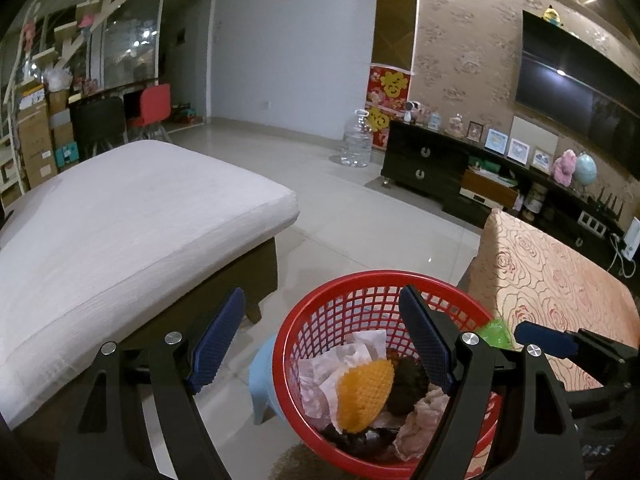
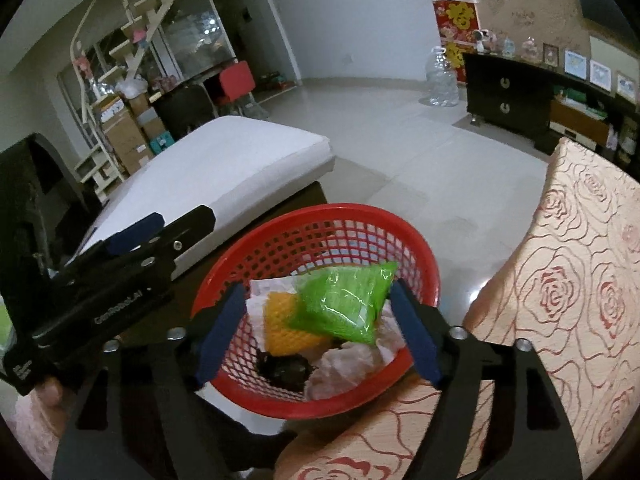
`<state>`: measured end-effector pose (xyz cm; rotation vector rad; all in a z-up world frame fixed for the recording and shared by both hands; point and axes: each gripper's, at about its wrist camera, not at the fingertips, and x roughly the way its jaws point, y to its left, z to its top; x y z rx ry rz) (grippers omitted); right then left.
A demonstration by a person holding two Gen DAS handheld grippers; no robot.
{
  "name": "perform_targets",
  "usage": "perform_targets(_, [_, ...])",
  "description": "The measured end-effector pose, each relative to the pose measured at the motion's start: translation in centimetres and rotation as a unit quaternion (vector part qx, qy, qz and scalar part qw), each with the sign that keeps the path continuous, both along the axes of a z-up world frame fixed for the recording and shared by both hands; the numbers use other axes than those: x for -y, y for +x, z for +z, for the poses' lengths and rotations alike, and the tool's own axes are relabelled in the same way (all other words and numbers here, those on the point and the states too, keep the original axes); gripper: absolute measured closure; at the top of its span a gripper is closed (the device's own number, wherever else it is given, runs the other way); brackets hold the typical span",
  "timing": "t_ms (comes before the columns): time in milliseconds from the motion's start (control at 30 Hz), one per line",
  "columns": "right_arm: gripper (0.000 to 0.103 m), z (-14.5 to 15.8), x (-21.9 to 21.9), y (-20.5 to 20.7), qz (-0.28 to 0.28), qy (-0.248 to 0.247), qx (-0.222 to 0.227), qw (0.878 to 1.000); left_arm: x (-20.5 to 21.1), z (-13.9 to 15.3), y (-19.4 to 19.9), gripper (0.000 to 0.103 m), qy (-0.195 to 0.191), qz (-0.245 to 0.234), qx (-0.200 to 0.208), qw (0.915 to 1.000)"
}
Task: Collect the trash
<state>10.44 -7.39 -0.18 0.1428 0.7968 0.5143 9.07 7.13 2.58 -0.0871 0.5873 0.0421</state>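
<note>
Red basket [image 2: 416, 248] held paper, orange net, green bag [image 2: 346, 302] lay on top, right claw [image 2: 320, 330] released above it, left claw [image 1: 326, 342] released over basket.

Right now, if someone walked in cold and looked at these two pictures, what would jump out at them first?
The red mesh basket low in the middle, holding white paper, a yellow foam net and dark scraps. In the right wrist view, a bright green net bag sits between the open fingers of the right gripper, over the basket. The left gripper is open beside it.
</note>
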Motion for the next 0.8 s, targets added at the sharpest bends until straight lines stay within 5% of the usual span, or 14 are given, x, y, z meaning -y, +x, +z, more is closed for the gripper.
perform_targets(800, [0.008, 2.1, 6.7, -3.6, -0.063, -0.035, 0.047, 0.996, 1.8, 0.8, -1.5, 0.024, 0.011, -0.041, 0.016, 0.999])
